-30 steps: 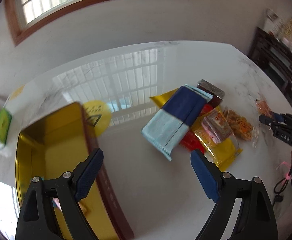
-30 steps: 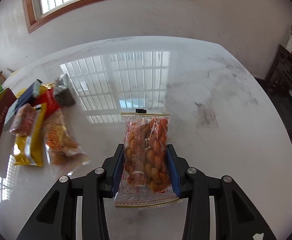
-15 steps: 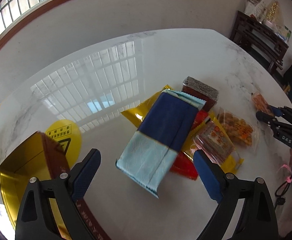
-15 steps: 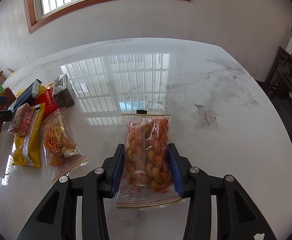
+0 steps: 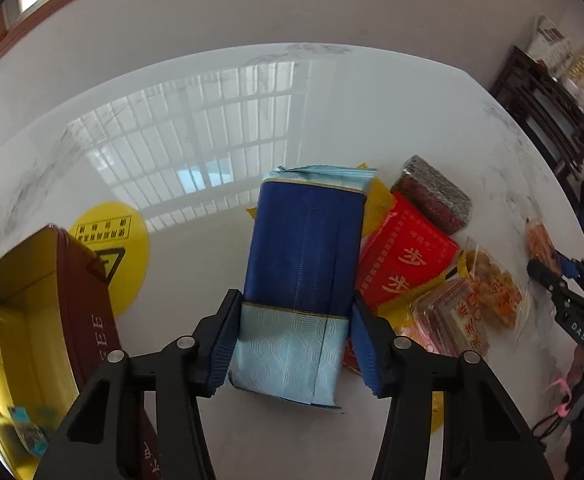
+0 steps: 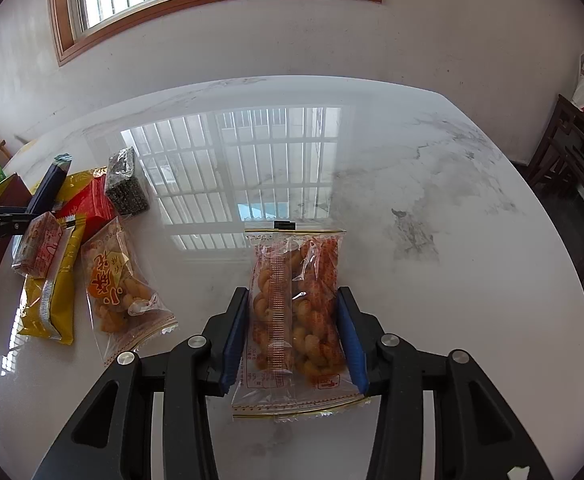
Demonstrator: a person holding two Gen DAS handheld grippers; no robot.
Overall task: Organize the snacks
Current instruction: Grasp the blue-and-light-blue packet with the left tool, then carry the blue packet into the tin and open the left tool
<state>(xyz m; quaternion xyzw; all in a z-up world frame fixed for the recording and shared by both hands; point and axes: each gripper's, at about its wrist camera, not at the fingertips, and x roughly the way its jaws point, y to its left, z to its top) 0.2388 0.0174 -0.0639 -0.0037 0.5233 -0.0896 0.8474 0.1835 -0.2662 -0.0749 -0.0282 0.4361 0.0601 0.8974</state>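
Snacks [image 5: 406, 264] lie on glossy marble table [image 6: 372, 184].

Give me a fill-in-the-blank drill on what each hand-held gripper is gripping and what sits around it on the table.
1. The left hand-held gripper has its fingers on either side of the ____ and light-blue packet.
2. The right hand-held gripper grips a clear bag of fried dough ____.
3. The round sticker on the marble table is ____.

Missing words: dark blue; twists; yellow
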